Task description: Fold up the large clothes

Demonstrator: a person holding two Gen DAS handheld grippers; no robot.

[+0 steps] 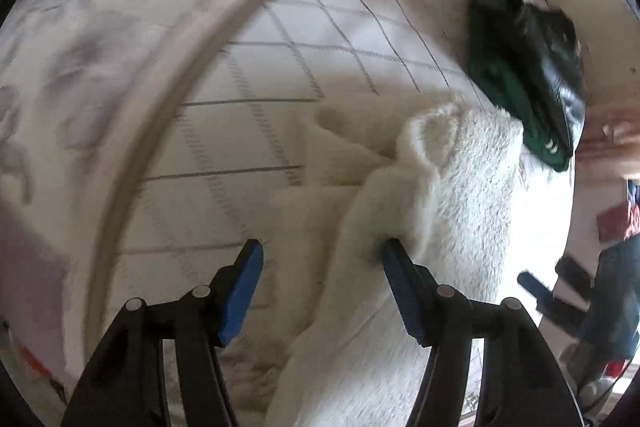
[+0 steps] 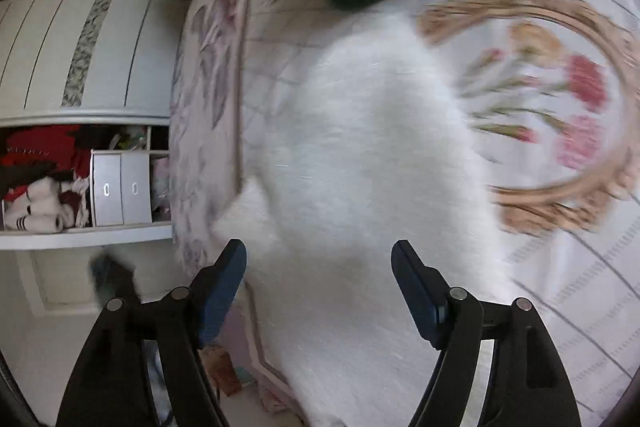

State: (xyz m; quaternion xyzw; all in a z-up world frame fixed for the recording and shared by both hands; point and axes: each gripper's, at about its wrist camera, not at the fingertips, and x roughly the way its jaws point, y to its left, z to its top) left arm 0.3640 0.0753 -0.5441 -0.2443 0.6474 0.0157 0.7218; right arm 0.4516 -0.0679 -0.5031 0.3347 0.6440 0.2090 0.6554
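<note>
While both tools hang over the bed, the white fleece lies spread on the patterned bedspread, and neither tool has hold of it.

Seen from the left wrist, the left hand-held gripper stands open. Its right finger touches or presses into a raised fold of the fleece, while its left finger is over bare bedspread. So the garment lies ahead and to the right of this tool, running from the lower edge of the view up toward a dark green and black garment beyond it. That gives a long axis roughly along the tool's pointing direction, though the blur makes this uncertain.

From the right wrist, the right hand-held gripper is open too, with the fleece directly ahead and beneath, filling the gap between the jaws. One corner juts left, near the bed's edge. A wardrobe stands beyond that edge.

My judgement is that the right tool is better centred on the cloth, yet the left is nearer a graspable fold and would need only a small shift rightward before closing.
</note>
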